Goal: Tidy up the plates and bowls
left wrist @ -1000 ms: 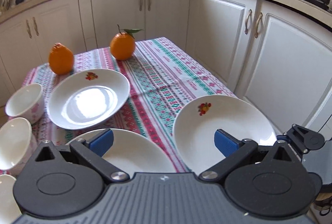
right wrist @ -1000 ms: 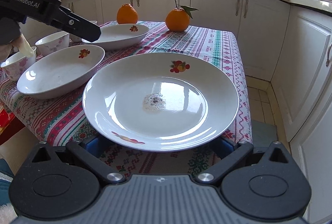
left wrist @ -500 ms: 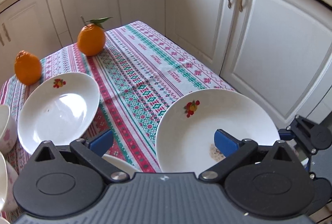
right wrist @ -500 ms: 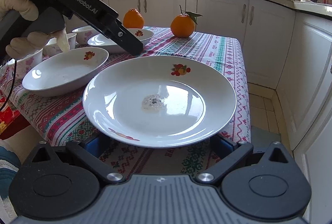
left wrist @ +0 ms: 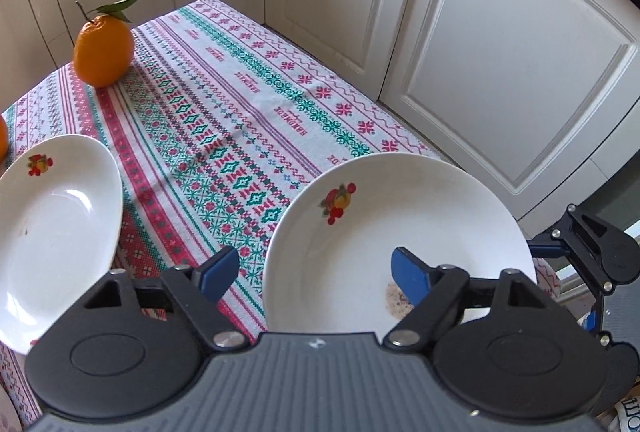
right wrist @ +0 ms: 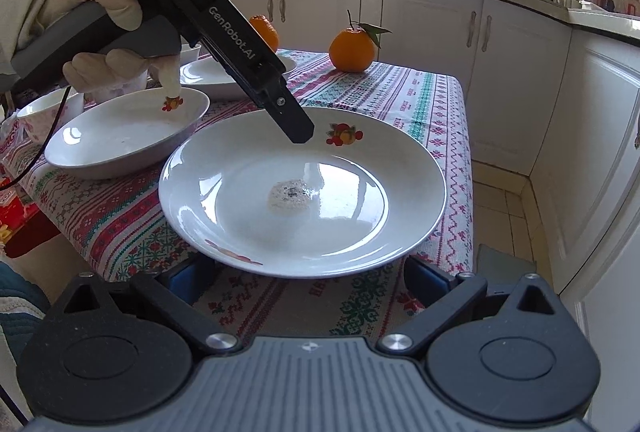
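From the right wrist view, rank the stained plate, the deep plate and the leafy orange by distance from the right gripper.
1. Stained plate, directly ahead of the right gripper.
2. Deep plate, to the left.
3. Leafy orange, at the far table edge.

Bare tablecloth open between plates, leafy orange blocking far corner.

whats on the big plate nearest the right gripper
A greyish speckled residue patch sits at the centre of the plate, and the left gripper hangs over its far rim. What lies under the plate is covered.
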Demonstrator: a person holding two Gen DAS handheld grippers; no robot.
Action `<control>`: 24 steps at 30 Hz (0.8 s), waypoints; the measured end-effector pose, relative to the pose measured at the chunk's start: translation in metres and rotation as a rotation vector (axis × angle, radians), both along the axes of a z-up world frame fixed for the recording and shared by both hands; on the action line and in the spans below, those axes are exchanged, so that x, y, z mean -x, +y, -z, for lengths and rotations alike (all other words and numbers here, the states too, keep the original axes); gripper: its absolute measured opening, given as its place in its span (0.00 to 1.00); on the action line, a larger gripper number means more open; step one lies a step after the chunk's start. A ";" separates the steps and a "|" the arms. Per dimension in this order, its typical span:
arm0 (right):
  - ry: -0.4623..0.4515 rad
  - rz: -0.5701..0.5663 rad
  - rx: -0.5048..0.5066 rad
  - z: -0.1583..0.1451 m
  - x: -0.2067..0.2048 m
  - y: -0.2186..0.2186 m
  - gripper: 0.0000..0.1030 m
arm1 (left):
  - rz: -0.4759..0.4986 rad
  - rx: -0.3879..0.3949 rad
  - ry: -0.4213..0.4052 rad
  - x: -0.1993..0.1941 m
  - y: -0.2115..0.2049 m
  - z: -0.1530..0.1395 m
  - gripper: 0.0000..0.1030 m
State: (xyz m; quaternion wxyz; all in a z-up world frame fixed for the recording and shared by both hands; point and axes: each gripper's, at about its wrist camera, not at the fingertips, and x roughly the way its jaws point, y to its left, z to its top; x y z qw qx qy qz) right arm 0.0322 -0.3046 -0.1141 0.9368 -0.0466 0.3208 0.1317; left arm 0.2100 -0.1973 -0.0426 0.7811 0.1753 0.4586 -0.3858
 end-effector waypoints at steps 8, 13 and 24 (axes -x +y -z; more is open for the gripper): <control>0.019 -0.035 -0.009 -0.002 -0.001 -0.004 0.90 | 0.041 -0.015 0.049 -0.013 -0.012 0.006 0.61; 0.025 -0.053 -0.007 -0.003 -0.002 -0.005 0.88 | 0.063 -0.039 0.062 -0.019 -0.018 0.010 0.53; 0.038 -0.064 -0.020 -0.002 -0.006 -0.008 0.88 | 0.109 -0.081 0.098 -0.028 -0.023 0.017 0.48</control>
